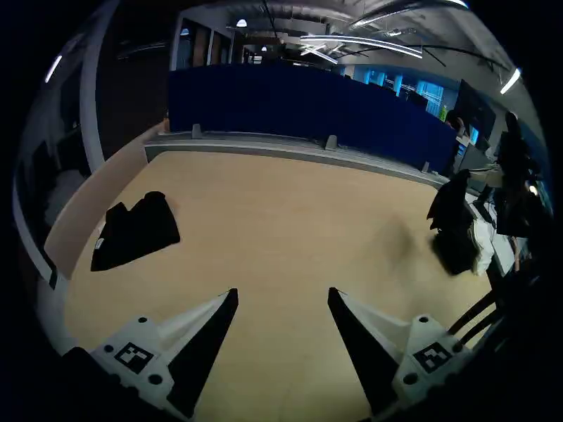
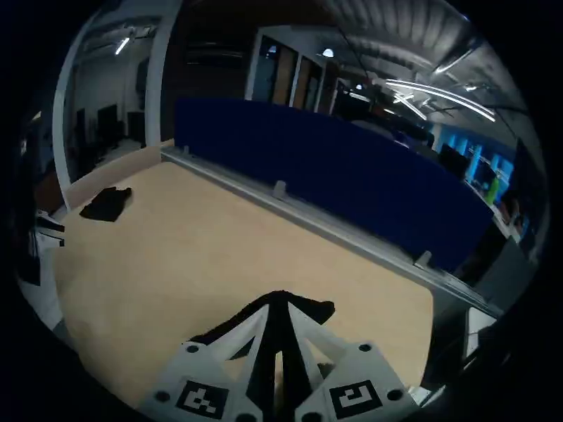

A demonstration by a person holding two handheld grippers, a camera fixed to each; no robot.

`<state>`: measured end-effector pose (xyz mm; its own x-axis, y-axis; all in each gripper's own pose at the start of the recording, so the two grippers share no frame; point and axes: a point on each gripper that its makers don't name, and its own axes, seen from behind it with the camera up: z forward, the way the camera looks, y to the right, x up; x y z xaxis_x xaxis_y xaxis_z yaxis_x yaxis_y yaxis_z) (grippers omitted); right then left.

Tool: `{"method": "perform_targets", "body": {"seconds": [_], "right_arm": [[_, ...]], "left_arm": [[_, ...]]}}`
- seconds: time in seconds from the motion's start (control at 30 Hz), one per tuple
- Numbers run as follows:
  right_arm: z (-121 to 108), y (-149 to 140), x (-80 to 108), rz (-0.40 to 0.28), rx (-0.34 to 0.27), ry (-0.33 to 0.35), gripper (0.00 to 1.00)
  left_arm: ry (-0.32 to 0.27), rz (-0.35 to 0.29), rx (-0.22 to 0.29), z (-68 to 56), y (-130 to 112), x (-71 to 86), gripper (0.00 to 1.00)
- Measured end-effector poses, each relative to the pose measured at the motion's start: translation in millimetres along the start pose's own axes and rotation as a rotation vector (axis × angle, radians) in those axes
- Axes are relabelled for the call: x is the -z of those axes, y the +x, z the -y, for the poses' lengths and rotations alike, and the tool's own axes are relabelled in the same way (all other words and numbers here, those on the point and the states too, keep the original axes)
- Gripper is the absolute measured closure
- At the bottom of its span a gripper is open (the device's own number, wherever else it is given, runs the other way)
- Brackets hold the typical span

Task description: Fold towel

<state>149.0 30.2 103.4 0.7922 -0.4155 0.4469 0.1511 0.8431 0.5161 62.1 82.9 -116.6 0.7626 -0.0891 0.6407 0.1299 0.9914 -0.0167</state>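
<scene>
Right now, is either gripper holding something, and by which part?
The right gripper pinches the black towel by a bunched-up fold; the left gripper holds nothing.

The table [image 1: 281, 211] is a light tan wood, plain, with no pattern. The cloth [image 1: 135, 231] lying on it is solid black. The towel [image 2: 317, 309] is also black, with a slightly fuzzy, unpatterned surface. The divider [image 1: 302, 105] behind the table is deep blue, and the rail [image 1: 281, 148] along its foot is pale grey. The left gripper [image 1: 281, 290] has white fingers with black inner faces, and each carries a black-and-white square marker [image 1: 134, 356]. The right gripper [image 2: 281, 299] has the same white and black colouring and the same checkered markers. The ceiling lights [image 1: 359, 42] are thin white strips.
</scene>
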Motion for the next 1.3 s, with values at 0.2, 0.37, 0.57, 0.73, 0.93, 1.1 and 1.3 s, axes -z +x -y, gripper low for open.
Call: {"method": "perform_targets", "body": {"seconds": [0.2, 0.37, 0.57, 0.73, 0.93, 1.1, 1.3], "right_arm": [[-52, -4, 14.1, 0.003, -0.031, -0.063, 0.97], [-78, -11, 20.9, 0.008, -0.057, -0.091, 0.97], [-88, -33, 24.6, 0.027, -0.094, -0.106, 0.97], [-90, -62, 33.1, 0.050, -0.125, -0.120, 0.97], [-96, -105, 47.1, 0.094, -0.172, -0.148, 0.97], [-98, -136, 59.5, 0.120, -0.219, -0.166, 0.97], [-92, -171, 71.8, 0.155, -0.263, -0.168, 0.97]], "left_arm": [[-0.006, 0.002, 0.000, -8.6, 3, -1.7, 0.06], [-0.009, 0.003, -0.010, -15.1, 4, -3.1, 0.06], [-0.016, 0.007, -0.024, -23.1, 4, -3.2, 0.05], [-0.022, 0.010, -0.033, -28.3, 4, -2.8, 0.05], [-0.029, 0.011, -0.044, -33.9, 4, -1.9, 0.05], [-0.033, 0.012, -0.050, -38.0, 4, -2.2, 0.05], [-0.037, 0.013, -0.055, -42.1, 4, -3.4, 0.05]]}}
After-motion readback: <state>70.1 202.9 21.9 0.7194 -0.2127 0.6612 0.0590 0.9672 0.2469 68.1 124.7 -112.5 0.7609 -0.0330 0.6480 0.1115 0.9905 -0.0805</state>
